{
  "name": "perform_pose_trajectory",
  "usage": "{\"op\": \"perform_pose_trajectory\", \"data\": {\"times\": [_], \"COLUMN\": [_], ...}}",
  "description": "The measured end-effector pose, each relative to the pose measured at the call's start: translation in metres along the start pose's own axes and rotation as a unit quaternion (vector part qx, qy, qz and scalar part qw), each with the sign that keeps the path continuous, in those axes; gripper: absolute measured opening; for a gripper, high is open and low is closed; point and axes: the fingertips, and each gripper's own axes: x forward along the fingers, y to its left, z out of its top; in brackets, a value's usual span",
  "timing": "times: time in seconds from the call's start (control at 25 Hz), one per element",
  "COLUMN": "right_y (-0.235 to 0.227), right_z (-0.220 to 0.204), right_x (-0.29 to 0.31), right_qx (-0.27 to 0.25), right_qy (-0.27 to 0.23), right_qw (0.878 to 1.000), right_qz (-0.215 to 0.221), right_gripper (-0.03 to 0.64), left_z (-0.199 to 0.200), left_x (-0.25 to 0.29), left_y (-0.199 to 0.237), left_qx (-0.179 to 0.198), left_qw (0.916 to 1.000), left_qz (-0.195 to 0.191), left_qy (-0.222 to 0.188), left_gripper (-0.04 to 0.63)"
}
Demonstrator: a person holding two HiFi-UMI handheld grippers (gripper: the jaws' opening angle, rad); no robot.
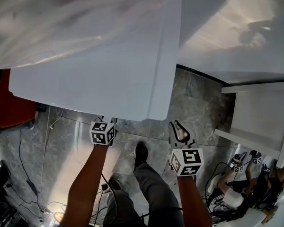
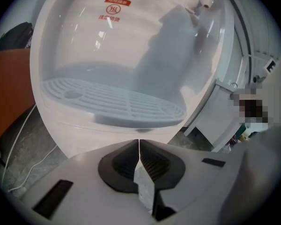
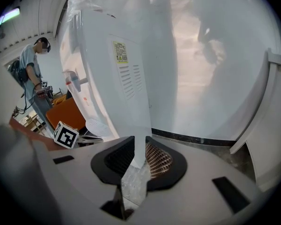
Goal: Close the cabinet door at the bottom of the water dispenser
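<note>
The white water dispenser [image 1: 109, 79] fills the upper head view, its bottle wrapped in clear plastic [image 1: 61, 13]. Its bottom cabinet door shows clearly in no view. My left gripper [image 2: 139, 142] is shut with nothing in it and points at the drip tray [image 2: 117, 102] in the front recess. In the head view its marker cube [image 1: 102, 133] sits right at the dispenser's front edge. My right gripper [image 1: 180, 129] hangs by the front right corner. Its jaws [image 3: 140, 142] stand a narrow gap apart, and the dispenser's lower corner [image 3: 140, 125] and the floor show through.
An orange-red seat [image 1: 12, 98] stands to the left, with cables [image 1: 42, 145] on the marble floor. A white shelf unit [image 1: 260, 122] and a wall [image 1: 236, 27] are at the right. My shoe [image 1: 141, 152] is between the grippers. Another person [image 3: 35, 74] stands beyond the dispenser.
</note>
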Motion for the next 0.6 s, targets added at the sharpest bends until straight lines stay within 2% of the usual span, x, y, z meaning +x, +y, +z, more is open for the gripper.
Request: {"op": "perform_pose_trajectory", "data": {"times": [0.16, 0.28, 0.4, 0.6], "right_y": [0.022, 0.047, 0.069, 0.086], "right_z": [0.019, 0.033, 0.050, 0.072], "right_x": [-0.022, -0.030, -0.040, -0.083], "right_qx": [-0.004, -0.009, -0.011, -0.011], "right_qy": [-0.013, -0.021, -0.029, -0.048], "right_qw": [1.000, 1.000, 0.999, 0.999], "right_qz": [0.003, 0.006, 0.010, 0.007], "right_gripper": [0.089, 0.089, 0.087, 0.081], "left_z": [-0.004, -0.004, 0.014, 0.061], "left_x": [-0.042, -0.080, -0.121, -0.193], "left_y": [-0.008, 0.002, 0.011, -0.005], "left_qx": [-0.001, 0.000, 0.013, 0.034], "left_qw": [1.0000, 1.0000, 0.9997, 0.9964], "left_qz": [-0.003, 0.002, 0.010, 0.014], "left_qy": [0.006, 0.000, -0.021, -0.077], "left_gripper": [0.021, 0.020, 0.020, 0.020]}}
